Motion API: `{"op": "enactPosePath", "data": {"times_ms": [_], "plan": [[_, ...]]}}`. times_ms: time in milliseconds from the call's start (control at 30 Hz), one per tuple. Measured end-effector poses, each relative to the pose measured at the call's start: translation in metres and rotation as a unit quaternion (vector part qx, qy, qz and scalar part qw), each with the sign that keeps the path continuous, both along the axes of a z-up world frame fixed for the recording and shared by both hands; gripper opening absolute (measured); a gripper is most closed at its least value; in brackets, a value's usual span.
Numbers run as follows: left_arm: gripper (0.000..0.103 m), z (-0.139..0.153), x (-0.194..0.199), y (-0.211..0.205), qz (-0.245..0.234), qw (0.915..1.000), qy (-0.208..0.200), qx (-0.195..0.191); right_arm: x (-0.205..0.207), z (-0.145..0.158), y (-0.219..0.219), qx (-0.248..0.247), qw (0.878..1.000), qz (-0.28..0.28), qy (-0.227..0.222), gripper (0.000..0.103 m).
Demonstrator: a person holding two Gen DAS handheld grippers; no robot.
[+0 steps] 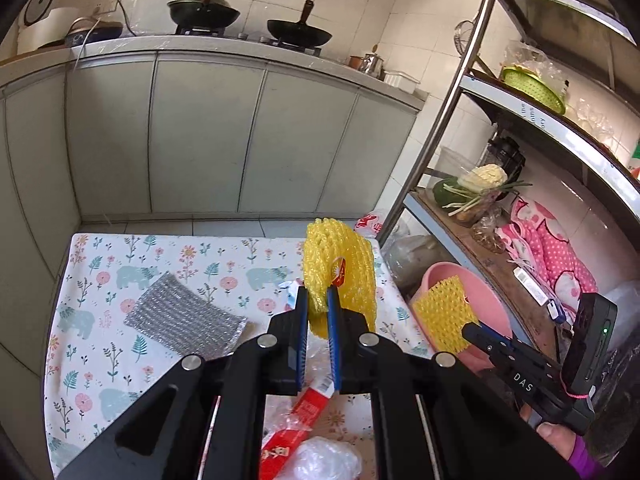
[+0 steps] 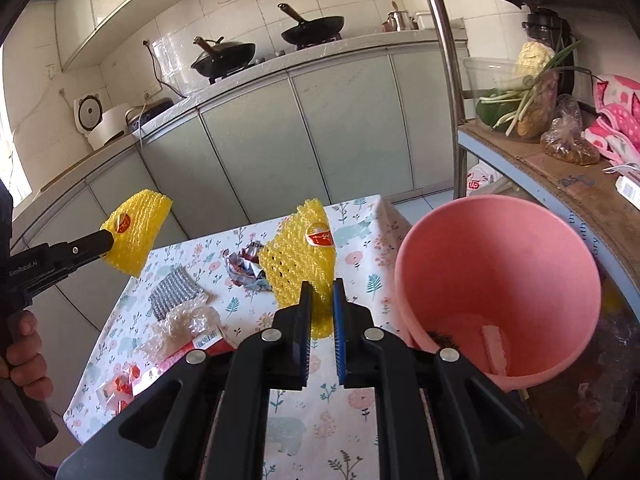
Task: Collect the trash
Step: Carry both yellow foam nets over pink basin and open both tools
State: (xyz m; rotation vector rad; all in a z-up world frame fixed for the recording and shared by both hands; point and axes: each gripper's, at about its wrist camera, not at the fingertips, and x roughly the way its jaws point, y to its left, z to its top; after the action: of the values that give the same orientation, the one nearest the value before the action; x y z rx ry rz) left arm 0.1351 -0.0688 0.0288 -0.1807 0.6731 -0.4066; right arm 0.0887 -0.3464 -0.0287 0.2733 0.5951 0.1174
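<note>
Two yellow foam nets are being held above the table, one in each gripper. The left gripper (image 1: pixel 317 300) is pinching the left foam net (image 1: pixel 338 276) between its blue-padded fingers (image 1: pixel 302 320), the jaws standing narrowly apart with only the crushed foam between them; from the right wrist view the same gripper (image 2: pixel 105 246) is showing at the left edge with its net (image 2: pixel 136 236) hanging clear of the table, out past its far left side. The right gripper (image 2: pixel 322 296) is clamping the right foam net (image 2: pixel 298 264) in the same way, jaws nearly closed on the lower edge of the mesh, and a red sticker (image 2: pixel 320 236) is facing the camera. This net is sitting just beside the rim of the pink bucket (image 2: pixel 500 240), which is standing off the right edge of the floral tablecloth (image 2: pixel 352 408); in the left wrist view the right gripper (image 1: pixel 466 330) is holding its net (image 1: pixel 444 316) in front of the bucket's mouth (image 1: pixel 440 274). More trash is lying on the cloth: a silver bubble pouch (image 1: pixel 184 316), a crumpled wrapper (image 2: pixel 246 270), clear crinkled plastic (image 2: pixel 180 326) and a red package (image 1: pixel 304 412). Something dark and a pale strip are lying in the bucket's bottom. Two black woks (image 1: pixel 204 10) are resting on the stove behind.
</note>
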Motion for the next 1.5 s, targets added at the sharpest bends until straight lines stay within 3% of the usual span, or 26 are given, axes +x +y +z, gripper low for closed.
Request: {"op": "enactPosePath", "data": {"times_ms": [467,867,1100,1333,1500], "plan": [[0.008,0.017,0.005,-0.116,-0.097,0.9945,-0.037,0.018,-0.023,0.012,-0.077,0.002,0.994,-0.108,-0.031,0.010],[0.008,-0.024,0.021,-0.202,-0.163,0.9854,-0.006,0.048,-0.013,-0.017,-0.119,-0.009,0.987,-0.163,-0.001,0.010],[0.009,-0.057,0.028,-0.231,-0.181,0.9811,0.025,0.064,-0.008,-0.035,-0.128,-0.012,0.985,-0.173,0.023,0.010],[0.012,-0.067,0.030,-0.242,-0.191,0.9788,0.037,0.064,-0.003,-0.046,-0.135,-0.009,0.983,-0.176,0.045,0.012],[0.023,-0.070,0.034,-0.242,-0.189,0.9789,0.055,0.055,-0.002,-0.051,-0.138,-0.001,0.983,-0.177,0.050,0.029]]}}
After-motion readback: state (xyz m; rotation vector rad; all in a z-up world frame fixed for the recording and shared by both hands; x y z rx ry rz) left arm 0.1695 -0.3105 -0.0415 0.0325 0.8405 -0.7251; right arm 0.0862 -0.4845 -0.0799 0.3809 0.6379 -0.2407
